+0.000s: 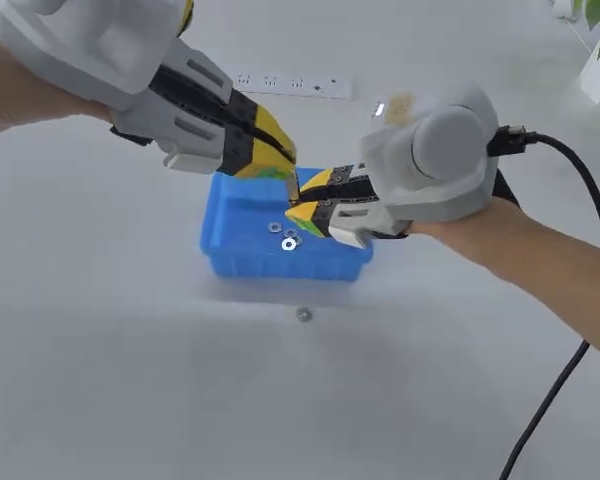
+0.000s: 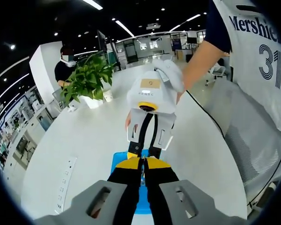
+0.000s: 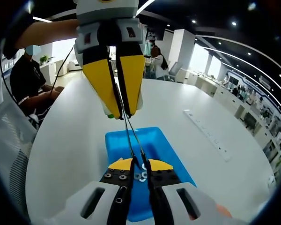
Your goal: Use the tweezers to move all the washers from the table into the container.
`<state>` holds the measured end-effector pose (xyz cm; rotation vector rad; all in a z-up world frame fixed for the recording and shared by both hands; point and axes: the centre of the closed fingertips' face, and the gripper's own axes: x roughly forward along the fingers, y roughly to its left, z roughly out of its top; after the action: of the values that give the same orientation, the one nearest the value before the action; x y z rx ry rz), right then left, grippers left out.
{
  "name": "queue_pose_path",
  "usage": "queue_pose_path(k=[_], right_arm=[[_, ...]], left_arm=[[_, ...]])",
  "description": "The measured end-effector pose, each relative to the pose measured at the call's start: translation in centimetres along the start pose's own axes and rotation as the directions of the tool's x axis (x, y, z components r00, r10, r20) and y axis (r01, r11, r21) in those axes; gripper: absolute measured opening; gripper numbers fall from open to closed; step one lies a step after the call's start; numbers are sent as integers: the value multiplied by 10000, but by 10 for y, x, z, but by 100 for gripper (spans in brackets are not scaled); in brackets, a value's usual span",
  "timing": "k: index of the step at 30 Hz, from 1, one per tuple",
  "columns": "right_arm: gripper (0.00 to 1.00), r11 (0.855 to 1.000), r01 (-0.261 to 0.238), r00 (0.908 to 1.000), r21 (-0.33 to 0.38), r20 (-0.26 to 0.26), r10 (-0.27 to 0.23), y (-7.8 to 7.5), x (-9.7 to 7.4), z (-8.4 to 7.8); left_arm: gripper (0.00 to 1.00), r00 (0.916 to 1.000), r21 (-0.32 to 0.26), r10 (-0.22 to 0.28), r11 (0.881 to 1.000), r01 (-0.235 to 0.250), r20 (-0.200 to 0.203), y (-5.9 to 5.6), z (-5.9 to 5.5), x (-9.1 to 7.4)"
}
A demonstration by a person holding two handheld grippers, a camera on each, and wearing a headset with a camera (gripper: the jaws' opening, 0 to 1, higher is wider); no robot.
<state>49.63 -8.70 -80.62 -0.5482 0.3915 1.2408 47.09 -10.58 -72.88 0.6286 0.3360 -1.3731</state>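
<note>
Your left gripper (image 2: 144,163) has its jaws pressed together on the top end of the tweezers (image 3: 129,126), which slant down into the container (image 1: 280,266). Your right gripper (image 3: 140,165) faces it, jaws narrow around the tweezers' two legs near their tips; whether they squeeze the legs cannot be told. The tips hang over a few washers (image 1: 289,243) lying inside the blue container. It stands on the white table (image 1: 130,350). A stray washer (image 1: 303,314) lies on the table just before the container's near wall. A power strip (image 1: 290,83) lies beyond, and a black cable (image 1: 580,200) trails from your right gripper.
</note>
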Motion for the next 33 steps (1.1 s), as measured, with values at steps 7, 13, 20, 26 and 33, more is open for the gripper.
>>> queue_pose_path(k=[7,13,20,26,33], right_arm=[[12,9995,242,9993,206,269,-248,17,-21,4],[13,9993,224,9997,313,127,-228,31,-30,-6],[13,9991,52,9999,432,-152,-45,48,-35,-19],[13,9979,-136,9997,627,-205,149,62,-34,-26],[13,9966,-394,9985,718,-356,420,73,-29,-34]], left_arm=[[6,9999,35,-52,10000,52,137,-19,15,-5],[6,9993,-140,-245,9996,249,291,-41,19,2],[7,9979,-386,-528,9978,542,370,-60,15,10],[7,9970,-654,-654,9955,680,408,-73,13,13],[7,9965,-924,-703,9930,742,448,-81,6,16]])
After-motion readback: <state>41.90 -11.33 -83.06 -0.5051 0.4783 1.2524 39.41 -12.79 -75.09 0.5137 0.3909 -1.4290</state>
